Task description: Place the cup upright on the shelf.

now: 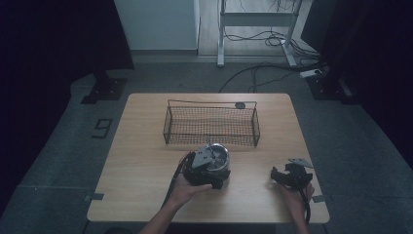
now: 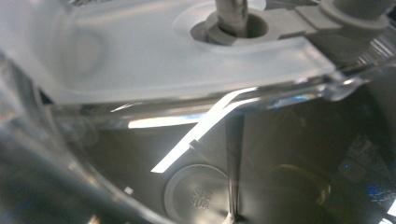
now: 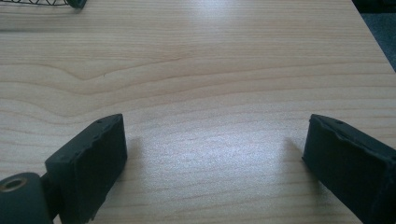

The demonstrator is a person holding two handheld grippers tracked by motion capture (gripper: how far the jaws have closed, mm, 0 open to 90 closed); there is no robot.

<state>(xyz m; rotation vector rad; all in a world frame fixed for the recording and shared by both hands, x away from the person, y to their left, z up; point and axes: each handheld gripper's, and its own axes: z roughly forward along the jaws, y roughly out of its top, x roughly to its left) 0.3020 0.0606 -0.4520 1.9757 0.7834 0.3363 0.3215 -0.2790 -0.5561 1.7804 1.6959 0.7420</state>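
A round container [image 1: 220, 159] with a clear lid stands on the wooden table [image 1: 141, 165], just in front of the wire basket [image 1: 166, 127]. My left gripper [image 1: 206, 165] sits right against the container's near side, held by a hand. In the left gripper view I see the frosted clear lid [image 2: 163, 70] up close, a grey shaft [image 2: 232, 14] through its centre hole, and a shiny metal bowl [image 2: 289, 154] beneath it; my own jaws are hidden. My right gripper [image 1: 279, 176] rests low over the table at the right, open [image 3: 215, 154], with bare wood between its fingers [image 3: 91, 163].
The black wire basket is long, low and looks empty; a small dark round thing [image 1: 240, 105] sits at its back rim. A corner of the basket [image 3: 46, 2] shows far ahead of the right gripper. The table's right edge [image 1: 311, 161] is close to that gripper.
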